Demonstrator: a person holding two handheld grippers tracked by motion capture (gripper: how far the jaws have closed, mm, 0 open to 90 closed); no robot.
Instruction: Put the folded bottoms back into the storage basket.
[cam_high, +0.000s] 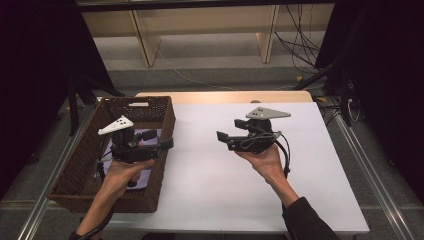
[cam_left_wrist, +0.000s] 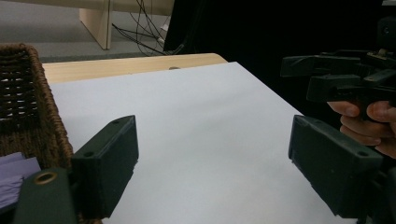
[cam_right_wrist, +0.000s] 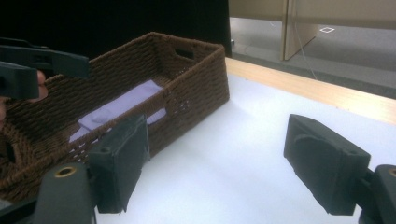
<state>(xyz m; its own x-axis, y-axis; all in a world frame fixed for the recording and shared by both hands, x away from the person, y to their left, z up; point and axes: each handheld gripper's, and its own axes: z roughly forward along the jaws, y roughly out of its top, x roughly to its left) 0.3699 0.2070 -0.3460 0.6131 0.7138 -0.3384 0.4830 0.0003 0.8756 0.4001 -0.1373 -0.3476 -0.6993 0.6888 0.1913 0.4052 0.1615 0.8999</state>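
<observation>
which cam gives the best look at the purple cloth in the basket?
Right gripper view: the folded purple cloth lies in plain sight on the floor of the brown wicker basket. The high view has it mostly behind the left tongs. The left gripper view catches one corner.

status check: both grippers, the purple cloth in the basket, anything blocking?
Left gripper open, empty, over wicker basket. Right gripper open, empty, above white table. Purple cloth lies folded in basket, untouched. Nothing blocking.

Dark brown woven basket (cam_right_wrist: 196, 79) holds a lilac cloth (cam_right_wrist: 126, 105), left of the black jaws; the table (cam_right_wrist: 243, 154) beneath them is white.
</observation>
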